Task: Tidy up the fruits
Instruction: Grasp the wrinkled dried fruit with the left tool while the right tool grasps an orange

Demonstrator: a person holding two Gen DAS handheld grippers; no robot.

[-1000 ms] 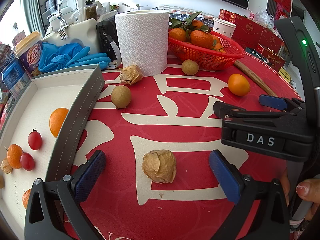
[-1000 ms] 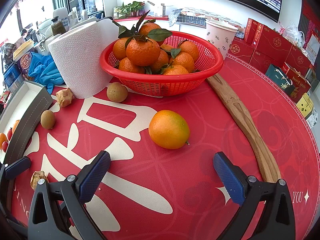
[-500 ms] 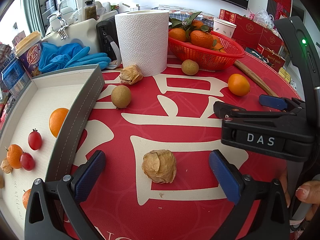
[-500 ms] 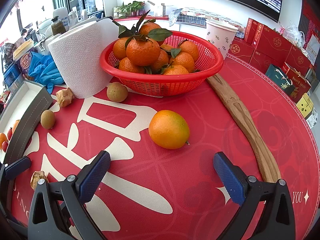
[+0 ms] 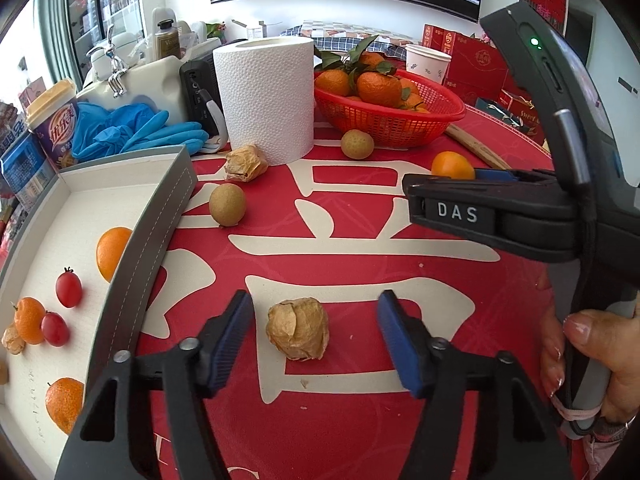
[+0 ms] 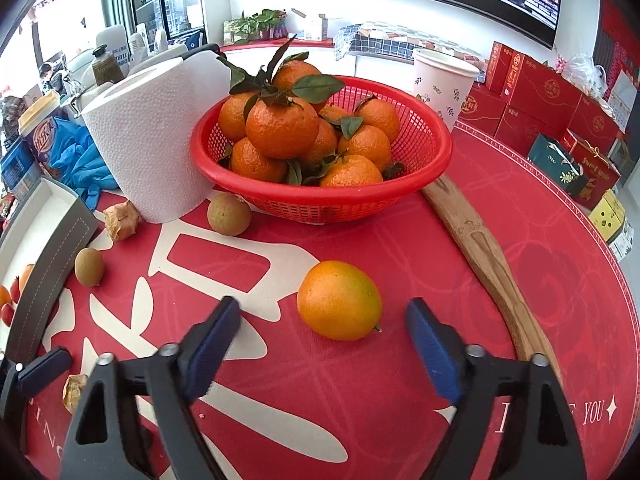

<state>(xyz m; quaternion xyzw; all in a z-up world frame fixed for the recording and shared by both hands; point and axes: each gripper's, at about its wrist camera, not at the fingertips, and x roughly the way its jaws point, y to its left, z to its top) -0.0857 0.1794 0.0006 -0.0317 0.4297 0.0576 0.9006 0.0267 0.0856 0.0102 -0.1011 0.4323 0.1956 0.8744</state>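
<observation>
A papery brown husk fruit [image 5: 298,328] lies on the red mat, between the blue pads of my left gripper [image 5: 314,308]. Its jaws are closing and the pads stand clear of the fruit on both sides. An orange [image 6: 338,300] sits just ahead of my right gripper [image 6: 323,312]. That gripper's jaws are closing too, and neither pad touches the orange. At the left, the grey-walled tray [image 5: 160,216] holds oranges, cherry tomatoes and a husk fruit. Two round brown fruits [image 5: 227,205] [image 5: 357,143] and another husk fruit [image 5: 245,163] lie loose on the mat.
A red basket [image 6: 320,208] of leafy mandarins stands at the back, beside a paper roll [image 5: 266,96]. A wooden stick [image 6: 480,248] lies to the right of the orange. Blue gloves [image 5: 132,132], a cup [image 6: 440,80] and boxes crowd the far edge. A hand [image 5: 588,340] holds the right gripper.
Both grippers' jaws have narrowed from wide open, the left around the husk fruit and the right towards the orange. Neither hand has shifted, and no fruit has moved.
</observation>
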